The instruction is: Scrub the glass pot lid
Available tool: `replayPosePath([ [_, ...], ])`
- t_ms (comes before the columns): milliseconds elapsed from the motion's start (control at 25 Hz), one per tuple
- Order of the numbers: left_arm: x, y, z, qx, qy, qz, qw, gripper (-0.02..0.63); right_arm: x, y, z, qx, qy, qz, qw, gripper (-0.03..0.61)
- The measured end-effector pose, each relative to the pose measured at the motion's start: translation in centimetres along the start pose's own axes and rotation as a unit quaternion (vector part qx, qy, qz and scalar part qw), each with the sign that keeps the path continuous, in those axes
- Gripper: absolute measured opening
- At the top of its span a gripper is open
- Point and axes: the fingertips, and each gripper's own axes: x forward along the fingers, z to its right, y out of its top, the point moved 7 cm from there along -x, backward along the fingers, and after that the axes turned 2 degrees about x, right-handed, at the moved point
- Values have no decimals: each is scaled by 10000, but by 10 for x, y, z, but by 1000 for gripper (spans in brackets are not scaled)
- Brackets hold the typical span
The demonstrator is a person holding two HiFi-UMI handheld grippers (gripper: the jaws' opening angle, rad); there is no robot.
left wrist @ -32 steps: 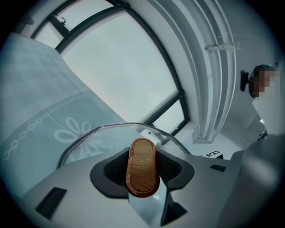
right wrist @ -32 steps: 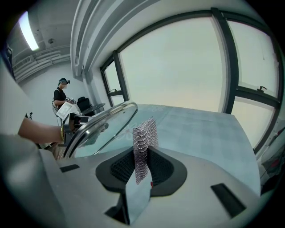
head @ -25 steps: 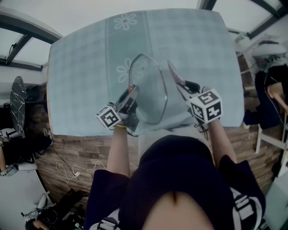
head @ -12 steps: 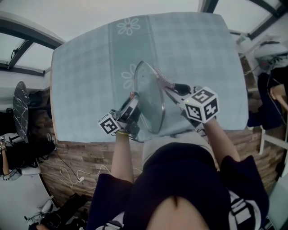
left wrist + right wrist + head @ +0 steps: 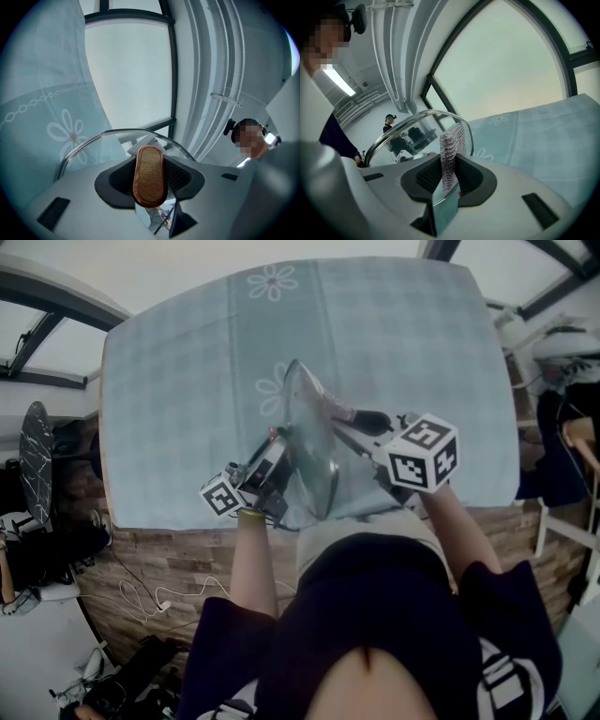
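The glass pot lid (image 5: 309,442) stands almost on edge above the near part of the table. My left gripper (image 5: 278,451) is shut on the lid's wooden handle (image 5: 150,176), which fills the gap between the jaws. The lid's metal rim (image 5: 89,140) arcs over them. My right gripper (image 5: 364,420) comes in from the right, shut on a silvery mesh scrubbing cloth (image 5: 452,157). The cloth (image 5: 323,399) lies against the glass on the side away from the handle. In the right gripper view the lid's rim (image 5: 410,120) curves just behind the cloth.
The table (image 5: 178,362) carries a pale blue checked cloth with flower prints; its front edge is close to the person's body. Cables (image 5: 141,592) lie on the wooden floor at the left. A chair (image 5: 562,521) stands at the right. A person (image 5: 389,124) stands far off.
The lid has turned from slanting to nearly edge-on. The right gripper has moved left and pressed the cloth against the glass. The left gripper keeps its hold.
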Motion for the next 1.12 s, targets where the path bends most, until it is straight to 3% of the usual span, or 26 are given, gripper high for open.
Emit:
replayPosePath([
  [600,-23,6,-3,-46,-198,139,9997,167,21,-4,-49,-395,932,-26,9949,80],
  [1120,-36,16,-2,-201,-294,435,9984,167,28,-19,-76,-919,1446,-365,9845,81],
])
